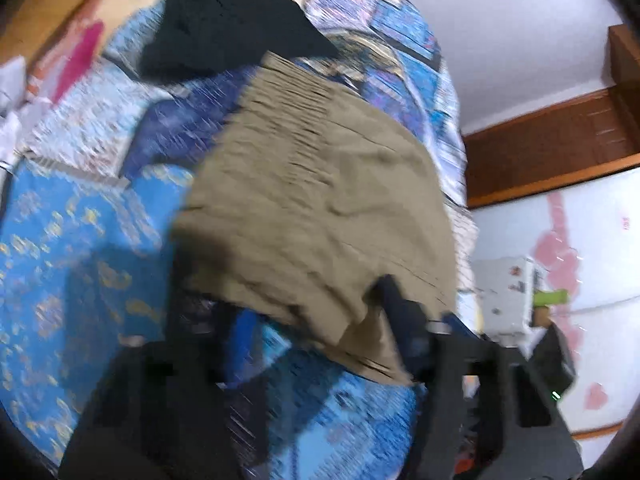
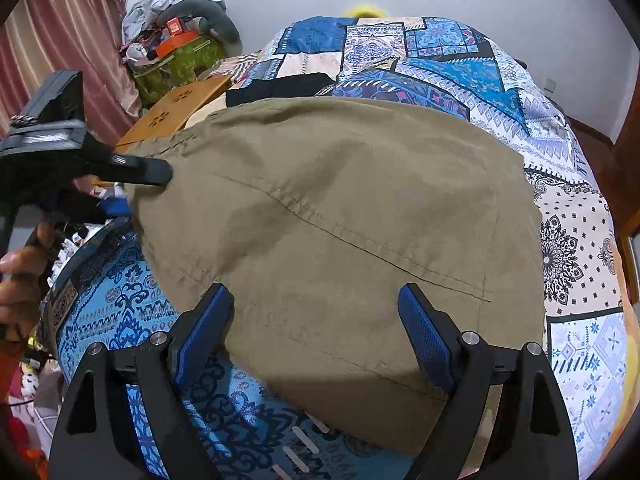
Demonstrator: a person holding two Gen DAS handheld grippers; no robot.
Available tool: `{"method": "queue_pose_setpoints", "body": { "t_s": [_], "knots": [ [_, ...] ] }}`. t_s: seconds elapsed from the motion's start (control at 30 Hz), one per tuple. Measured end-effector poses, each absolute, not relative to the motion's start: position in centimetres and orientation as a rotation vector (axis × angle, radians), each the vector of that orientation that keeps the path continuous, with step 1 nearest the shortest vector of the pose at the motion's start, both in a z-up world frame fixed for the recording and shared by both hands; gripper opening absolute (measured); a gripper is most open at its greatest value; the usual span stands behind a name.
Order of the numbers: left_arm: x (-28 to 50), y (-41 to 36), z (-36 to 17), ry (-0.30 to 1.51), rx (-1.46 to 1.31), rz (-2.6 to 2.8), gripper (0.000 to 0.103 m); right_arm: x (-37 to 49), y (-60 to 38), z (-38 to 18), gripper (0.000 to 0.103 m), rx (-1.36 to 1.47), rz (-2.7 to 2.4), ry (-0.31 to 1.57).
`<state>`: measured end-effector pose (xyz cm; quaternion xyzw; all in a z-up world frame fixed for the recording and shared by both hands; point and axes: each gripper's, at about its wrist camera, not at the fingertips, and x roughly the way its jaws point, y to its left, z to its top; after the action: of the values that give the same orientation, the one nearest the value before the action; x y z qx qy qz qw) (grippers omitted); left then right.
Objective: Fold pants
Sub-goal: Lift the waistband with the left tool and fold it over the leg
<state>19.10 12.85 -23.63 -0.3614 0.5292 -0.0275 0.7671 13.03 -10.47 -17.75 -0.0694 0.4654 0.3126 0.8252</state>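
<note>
1. Nearest me, the right gripper (image 2: 320, 320) hangs over the near edge of the khaki pants (image 2: 340, 220). Its jaws stand wide apart with the blue pads on either side of the cloth, pressing on nothing, so it is open and holds nothing
2. The pants lie spread on the patchwork bedcover (image 2: 580, 240) as one broad, fairly flat block. A stitched seam runs slantwise across the top layer, and no separate legs trail out. I judge from this that at least one fold is already made, though I cannot count the layers underneath
3. At the left edge of the pants, by the gathered waistband, the tip of the left gripper (image 2: 162, 170) meets the cloth. In its own blurred view a loose lip of khaki hangs between its fingers. I cannot tell whether the pads actually clamp that lip
4. What seems left: taking a sure hold on that edge, carrying it across to halve the block, then smoothing the wrinkles in the top layer. I would call the job partway done, not finished
5. Further back, a black garment (image 2: 280, 86) lies on the bedcover just beyond the pants, apparently waiting its turn, and a wooden lap table (image 2: 180, 104) stands beside it at the bed's edge
</note>
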Motion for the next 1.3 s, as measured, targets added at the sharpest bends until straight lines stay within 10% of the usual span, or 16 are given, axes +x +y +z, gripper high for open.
{"method": "queue_pose_setpoints", "body": {
  "t_s": [0.23,0.8,1.3],
  "knots": [
    [19.3,12.6,-23.0,1.057,-0.681,0.021,0.028,13.0,-10.4,-17.5,0.084,-0.131,0.667,0.994],
    [14.0,9.3,-15.2,0.750,0.164,0.377,0.024,12.4,-15.3,-17.6,0.082,-0.016,0.568,1.026],
    [15.8,1.7,-8.8,0.739,0.017,-0.112,0.019,12.7,-15.6,-17.7,0.082,0.011,0.574,1.013]
  ]
}}
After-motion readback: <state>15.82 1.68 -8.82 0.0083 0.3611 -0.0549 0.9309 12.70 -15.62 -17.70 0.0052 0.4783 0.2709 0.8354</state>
